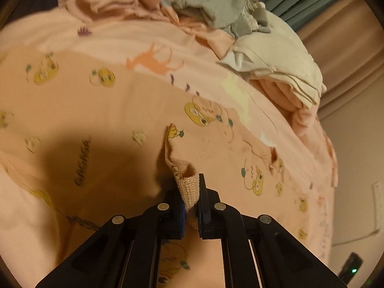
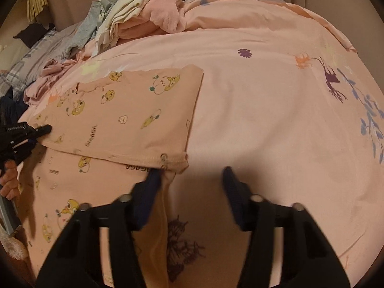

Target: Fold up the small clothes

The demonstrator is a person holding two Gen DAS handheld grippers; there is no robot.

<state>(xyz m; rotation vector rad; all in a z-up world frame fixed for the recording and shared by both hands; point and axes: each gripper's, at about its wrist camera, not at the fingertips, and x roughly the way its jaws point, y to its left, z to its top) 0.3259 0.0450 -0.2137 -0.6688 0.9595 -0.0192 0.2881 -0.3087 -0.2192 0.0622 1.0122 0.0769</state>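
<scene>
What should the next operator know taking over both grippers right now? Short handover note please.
Left gripper: jaws shut on a pinched fold at the edge of the peach duck-print garment.
Right gripper: jaws open, nothing between them; its left finger sits at the garment's snap-button hem corner, not gripping.
Garment lies on the pink bedspread, one part already folded over the rest.
Pile of unfolded clothes at the far side of the bed.
Left: grip the hem corner, finish the fold, then work through the pile.
</scene>
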